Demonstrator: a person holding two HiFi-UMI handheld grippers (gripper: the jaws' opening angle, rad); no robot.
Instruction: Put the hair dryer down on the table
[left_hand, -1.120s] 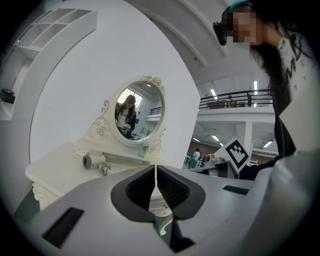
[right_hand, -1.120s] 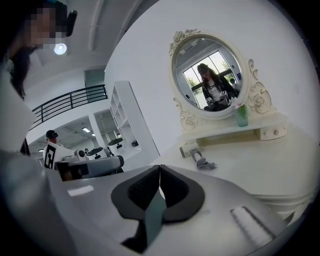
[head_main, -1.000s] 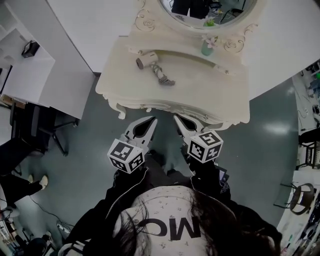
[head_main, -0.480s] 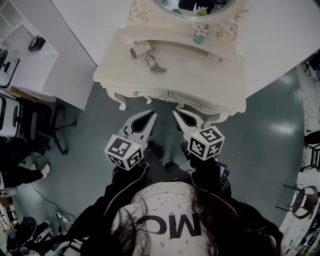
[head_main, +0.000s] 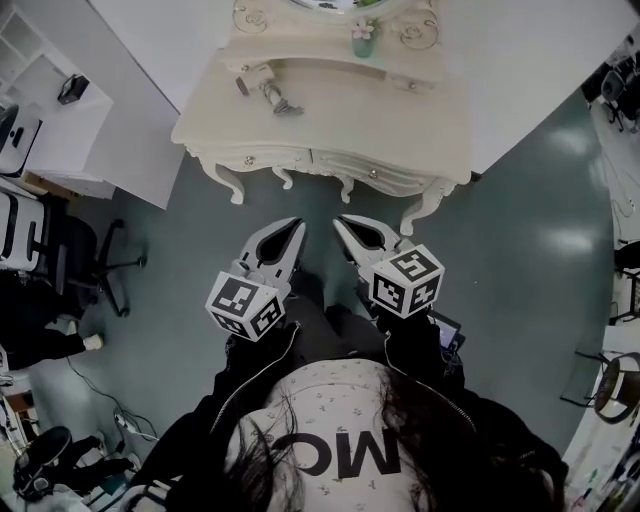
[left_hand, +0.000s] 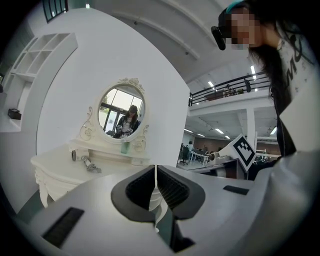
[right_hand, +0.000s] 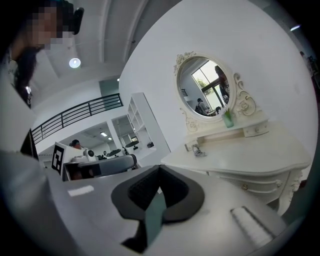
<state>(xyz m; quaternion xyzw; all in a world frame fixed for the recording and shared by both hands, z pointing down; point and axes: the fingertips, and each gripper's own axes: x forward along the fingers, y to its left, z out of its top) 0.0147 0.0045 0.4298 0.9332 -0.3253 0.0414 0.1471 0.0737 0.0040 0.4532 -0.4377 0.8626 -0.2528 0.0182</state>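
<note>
The hair dryer (head_main: 258, 84) lies on its side on the cream dressing table (head_main: 400, 130), at the table's far left, with its coiled cord (head_main: 281, 103) beside it. It also shows small in the left gripper view (left_hand: 82, 159) and in the right gripper view (right_hand: 196, 149). My left gripper (head_main: 295, 225) and right gripper (head_main: 338, 222) hang side by side over the floor in front of the table, well short of it. Both are shut with nothing between the jaws.
An oval mirror (left_hand: 120, 111) rises at the table's back, with a small green vase (head_main: 362, 31) below it. A white desk (head_main: 90, 140) and a black office chair (head_main: 70, 255) stand to the left. Grey floor lies between me and the table.
The dressing table has slid up and away in the head view, so I have backed off from it. Both grippers keep the same shut pose in front of me.
</note>
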